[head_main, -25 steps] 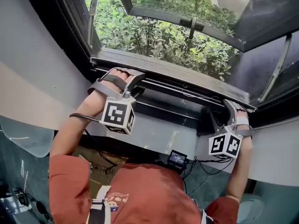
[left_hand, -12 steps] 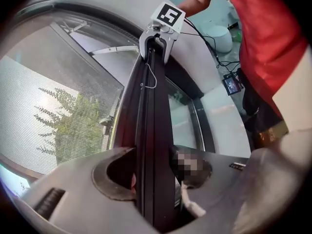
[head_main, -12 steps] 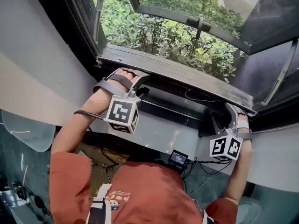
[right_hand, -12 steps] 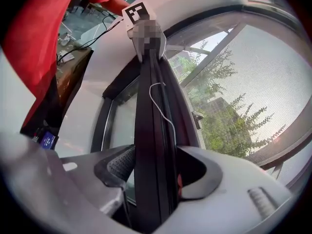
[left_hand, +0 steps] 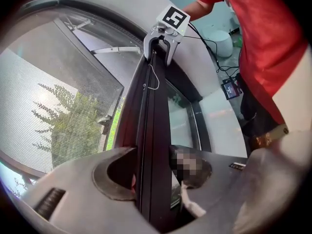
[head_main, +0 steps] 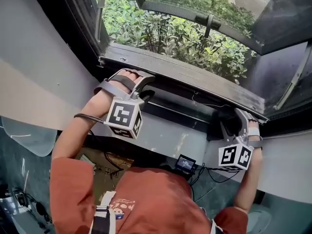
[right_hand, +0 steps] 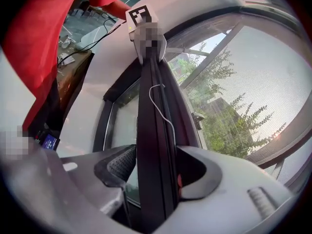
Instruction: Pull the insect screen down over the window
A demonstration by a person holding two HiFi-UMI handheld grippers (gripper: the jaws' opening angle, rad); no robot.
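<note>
Both claws clamped on the insect screen's pull bar, low at the window's bottom edge.

The left claw [left_hand: 152, 182] has its jaws shut on the dark screen bar [left_hand: 149, 126], which runs straight out between them to the right claw [right_hand: 155, 175], closed on the same bar at its other end. A thin white cord [right_hand: 159, 101] lies along the bar between the two. Fine mesh [left_hand: 58, 96] fills the window side of the bar, with green plants [head_main: 170, 33] outside beyond it.
</note>
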